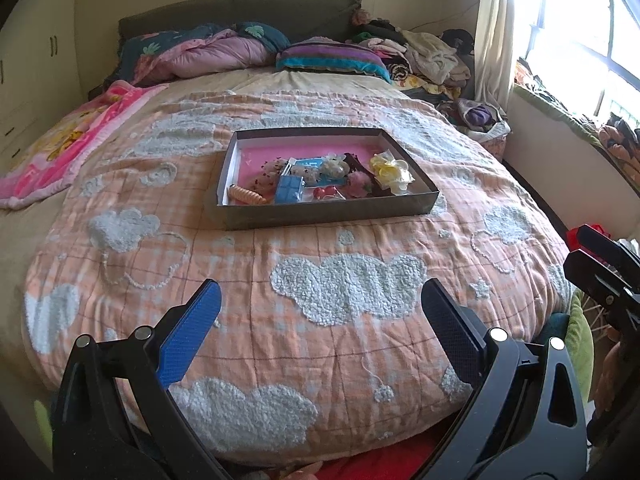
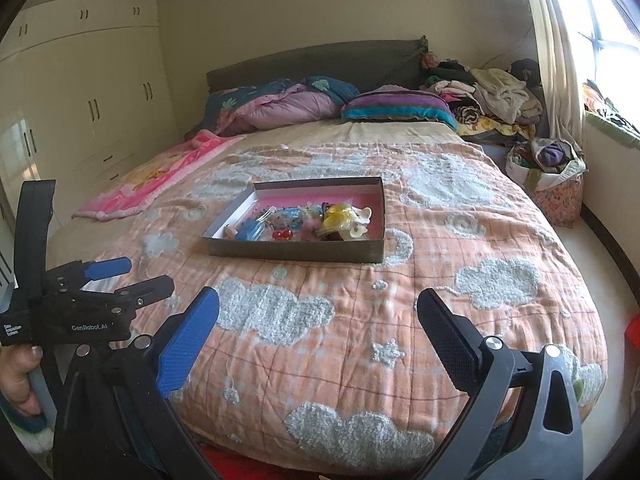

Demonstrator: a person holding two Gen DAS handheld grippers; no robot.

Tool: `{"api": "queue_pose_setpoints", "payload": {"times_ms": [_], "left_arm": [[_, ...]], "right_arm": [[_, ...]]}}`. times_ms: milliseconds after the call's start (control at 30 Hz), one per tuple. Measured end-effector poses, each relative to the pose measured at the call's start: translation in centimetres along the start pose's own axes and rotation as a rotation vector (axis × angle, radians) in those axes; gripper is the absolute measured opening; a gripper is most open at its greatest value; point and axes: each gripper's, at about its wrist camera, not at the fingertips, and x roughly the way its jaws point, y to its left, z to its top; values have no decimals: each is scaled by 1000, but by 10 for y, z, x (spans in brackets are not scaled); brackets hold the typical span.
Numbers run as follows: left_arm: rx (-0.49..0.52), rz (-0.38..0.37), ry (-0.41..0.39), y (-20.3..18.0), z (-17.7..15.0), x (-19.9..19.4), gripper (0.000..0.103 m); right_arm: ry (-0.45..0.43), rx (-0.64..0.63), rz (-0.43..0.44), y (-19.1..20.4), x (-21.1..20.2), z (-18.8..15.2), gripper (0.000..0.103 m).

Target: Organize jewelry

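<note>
Both tools hang over the near end of the bed (image 1: 280, 340), side by side. The left tool (image 1: 320, 312) has its fingers wide apart and holds nothing. The right tool (image 2: 318, 316) is wide apart too. The box (image 1: 332, 208) of jewelry (image 1: 320, 178) sits far ahead on the orange blanket (image 2: 440, 240). Pillows (image 1: 332, 58) lie behind it.

Daylight enters from the window (image 1: 580, 20) at right, blown out to white glare, leaving the bed (image 1: 320, 280) evenly lit and sharp, with strong fisheye curvature and dark vignetting at frame corners.
</note>
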Motion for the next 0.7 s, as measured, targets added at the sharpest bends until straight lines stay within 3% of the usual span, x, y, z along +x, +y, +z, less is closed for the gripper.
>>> {"api": "queue_pose_setpoints", "payload": {"times_ms": [700], "left_arm": [[10,30,-12,1,3,-9,94]], "right_arm": [[-10,10,-11,-1,-6,2,99]]}}
